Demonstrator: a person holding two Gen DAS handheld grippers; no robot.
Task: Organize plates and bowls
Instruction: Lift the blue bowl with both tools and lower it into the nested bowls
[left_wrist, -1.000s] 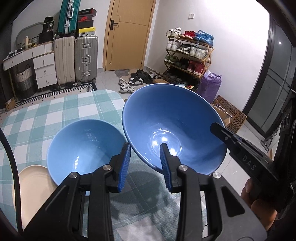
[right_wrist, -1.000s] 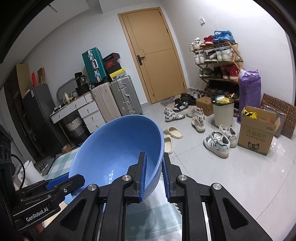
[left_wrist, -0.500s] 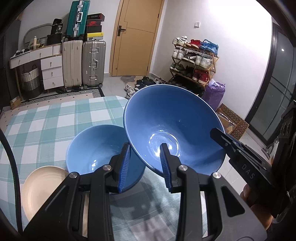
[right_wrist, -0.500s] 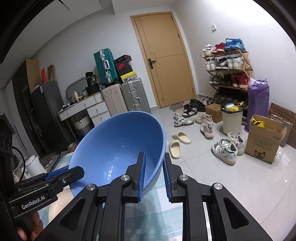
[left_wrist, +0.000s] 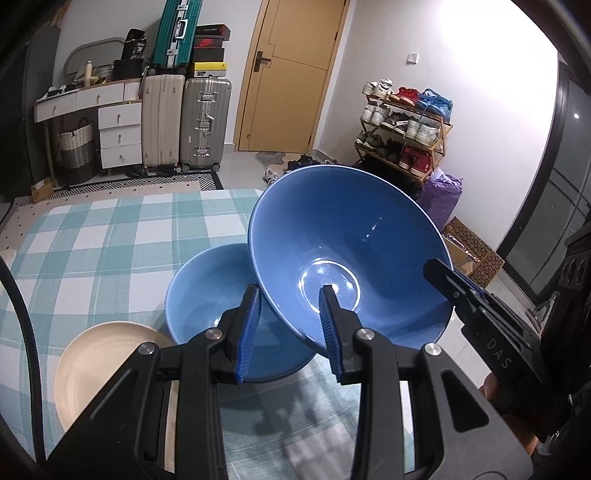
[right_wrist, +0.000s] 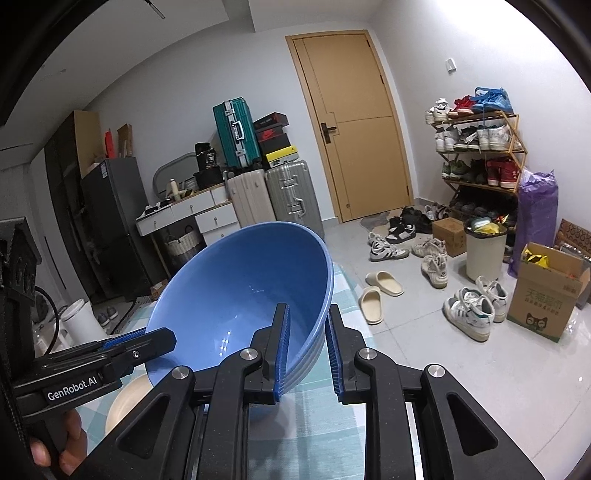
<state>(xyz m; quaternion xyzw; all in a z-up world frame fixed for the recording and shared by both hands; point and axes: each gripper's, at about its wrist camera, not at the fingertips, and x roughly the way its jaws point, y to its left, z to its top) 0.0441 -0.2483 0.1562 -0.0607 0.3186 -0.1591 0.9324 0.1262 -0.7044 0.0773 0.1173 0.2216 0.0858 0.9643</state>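
Clamped by both tools at once: left gripper (left_wrist: 290, 295) closed across the wall of the large blue bowl (left_wrist: 351, 240) at its 7 o'clock rim, one pad outside and one inside. Right gripper (right_wrist: 308, 314) pinched shut on the opposite rim, at 3 o'clock in the left wrist view. Probably gripped from two sides because of the width and weight of the dish, to stop it swinging.

Held tilted and clear of the checked tablecloth (left_wrist: 92, 251), its mouth leaning toward the left camera. Hung partly over the smaller blue bowl (left_wrist: 207, 291), which sat on the cloth at 8 o'clock from it. Looked lined up for nesting or stacking the two. Left alone at 8 o'clock of the smaller bowl, just beside its rim: the beige plate (left_wrist: 99, 362); contact with that rim not clear.

Against a second earlier: brought across, so that the large bowl now covered the smaller one's 2 o'clock rim instead of merely bordering it. Showed more of the plate and more of the cloth. Kept the same hold on both rims.
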